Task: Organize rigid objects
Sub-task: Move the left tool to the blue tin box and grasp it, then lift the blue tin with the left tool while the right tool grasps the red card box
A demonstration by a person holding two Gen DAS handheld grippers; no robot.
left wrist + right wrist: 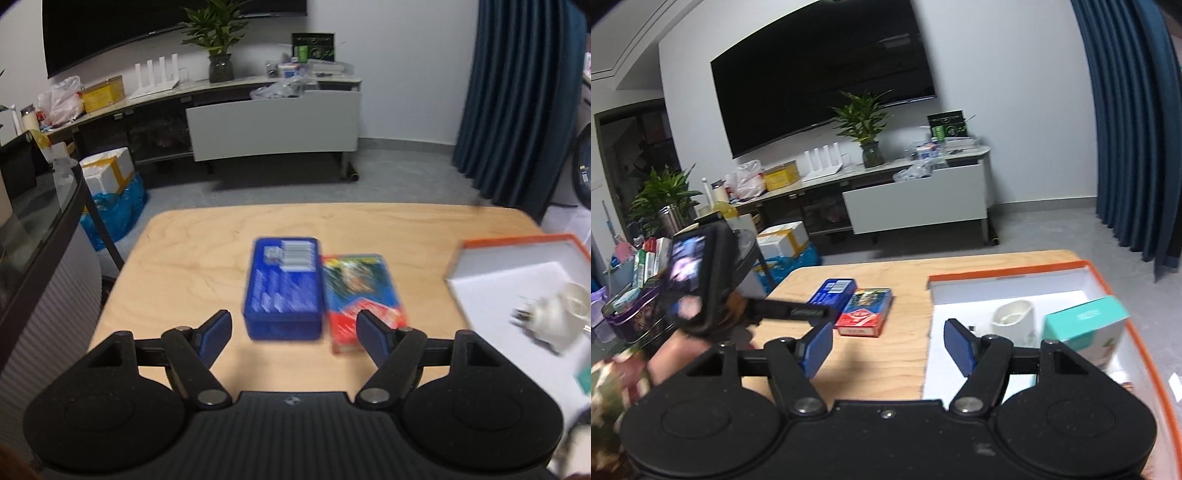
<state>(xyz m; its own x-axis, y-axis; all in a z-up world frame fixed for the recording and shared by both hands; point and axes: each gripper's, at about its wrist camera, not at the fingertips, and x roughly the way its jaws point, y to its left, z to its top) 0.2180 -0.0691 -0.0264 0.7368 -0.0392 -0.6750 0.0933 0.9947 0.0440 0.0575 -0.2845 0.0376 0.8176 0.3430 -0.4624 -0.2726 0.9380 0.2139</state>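
Left hand-held gripper (294,330) lines up on blue tin (282,286)

Jaws open and empty — the tin lies just ahead on the bench (192,251), long axis pointing away; the right hand-held gripper (887,341), also open and empty, is farther off.

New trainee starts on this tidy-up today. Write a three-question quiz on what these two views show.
1. True or false: the blue tin and the red card box lie side by side on the wooden table.
2. Which already sits in the orange-rimmed box?
A. the blue tin
B. a white mug and a teal carton
C. nothing
3. Fill in: the left gripper has its fingers ____, with nothing between them.

Key: 1 true; 2 B; 3 open.
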